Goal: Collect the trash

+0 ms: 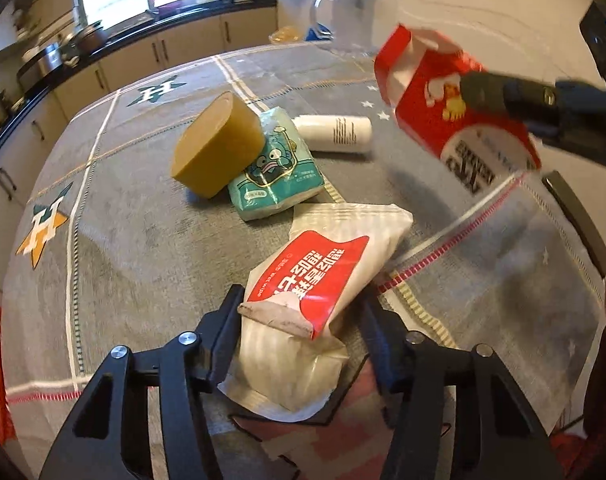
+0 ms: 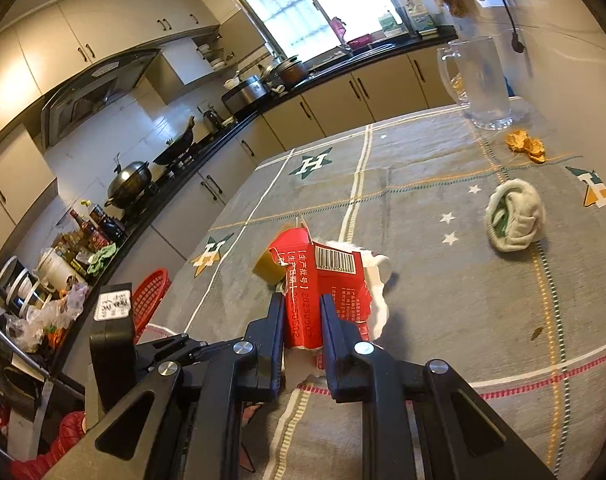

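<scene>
1. One red carton, torn open, is clamped in the right gripper, jaws narrow on it, lifted clear above the bench
2. One wipes pack lies on the bench between the left gripper's jaws, which stand wide; whether they touch it I cannot tell
3. Beyond it, huddled close: one tan block, one teal tissue pack leaning against it, one white bottle on its side
4. Right wrist view: one balled cloth, orange peel scraps, one glass jug at the far edge
5. One red basket sits off the bench's left edge
</scene>
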Demonstrator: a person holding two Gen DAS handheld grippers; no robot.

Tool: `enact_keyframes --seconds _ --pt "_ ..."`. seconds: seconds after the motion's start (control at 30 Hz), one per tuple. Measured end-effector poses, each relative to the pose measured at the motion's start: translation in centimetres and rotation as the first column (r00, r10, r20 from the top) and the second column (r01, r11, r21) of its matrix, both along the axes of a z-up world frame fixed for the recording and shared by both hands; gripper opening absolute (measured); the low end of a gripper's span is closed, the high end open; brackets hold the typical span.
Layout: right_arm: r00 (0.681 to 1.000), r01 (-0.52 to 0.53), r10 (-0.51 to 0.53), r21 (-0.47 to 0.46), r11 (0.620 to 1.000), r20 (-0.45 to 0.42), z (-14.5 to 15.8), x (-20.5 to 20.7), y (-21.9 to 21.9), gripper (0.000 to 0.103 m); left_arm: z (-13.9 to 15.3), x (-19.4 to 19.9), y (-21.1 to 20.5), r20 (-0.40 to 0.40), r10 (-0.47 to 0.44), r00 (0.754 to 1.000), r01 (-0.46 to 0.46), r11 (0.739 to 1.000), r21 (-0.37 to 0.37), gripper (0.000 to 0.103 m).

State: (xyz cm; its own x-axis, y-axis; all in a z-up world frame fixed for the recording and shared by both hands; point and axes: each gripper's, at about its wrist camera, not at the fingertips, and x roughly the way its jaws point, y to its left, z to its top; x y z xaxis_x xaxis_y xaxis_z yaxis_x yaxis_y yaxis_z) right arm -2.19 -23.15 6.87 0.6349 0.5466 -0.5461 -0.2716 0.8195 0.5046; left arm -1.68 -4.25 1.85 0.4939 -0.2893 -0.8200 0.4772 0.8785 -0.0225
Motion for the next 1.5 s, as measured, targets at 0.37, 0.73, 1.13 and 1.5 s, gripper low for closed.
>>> enact_keyframes --seconds 0.37,0.73,1.13,1.5 --pt "0.999 -0.041 0.041 -0.006 0.999 -0.01 -0.6 -0.6 1.9 0.018 1.8 -3.8 2.8 0.098 0.058 0.993 -0.053 0.997 -0.059 0.05" --pt "0.995 -0.099 0.1 -0.026 0.995 0.016 0.5 -1.3 5.3 0.018 4.2 -5.0 6.4 0.241 0.2 0.95 -0.188 0.98 -0.071 0.051" --pt "0.987 -0.16 0.161 -0.063 0.985 0.013 0.8 -1.7 9.5 0.019 4.0 -4.7 10.1 0.228 0.315 0.922 -0.297 0.949 -0.107 0.051" --pt "0.98 -0.198 0.199 -0.076 0.977 0.0 0.6 -1.5 11.6 0.019 3.9 -5.2 11.2 0.24 0.342 0.908 -0.325 0.94 -0.107 0.051"
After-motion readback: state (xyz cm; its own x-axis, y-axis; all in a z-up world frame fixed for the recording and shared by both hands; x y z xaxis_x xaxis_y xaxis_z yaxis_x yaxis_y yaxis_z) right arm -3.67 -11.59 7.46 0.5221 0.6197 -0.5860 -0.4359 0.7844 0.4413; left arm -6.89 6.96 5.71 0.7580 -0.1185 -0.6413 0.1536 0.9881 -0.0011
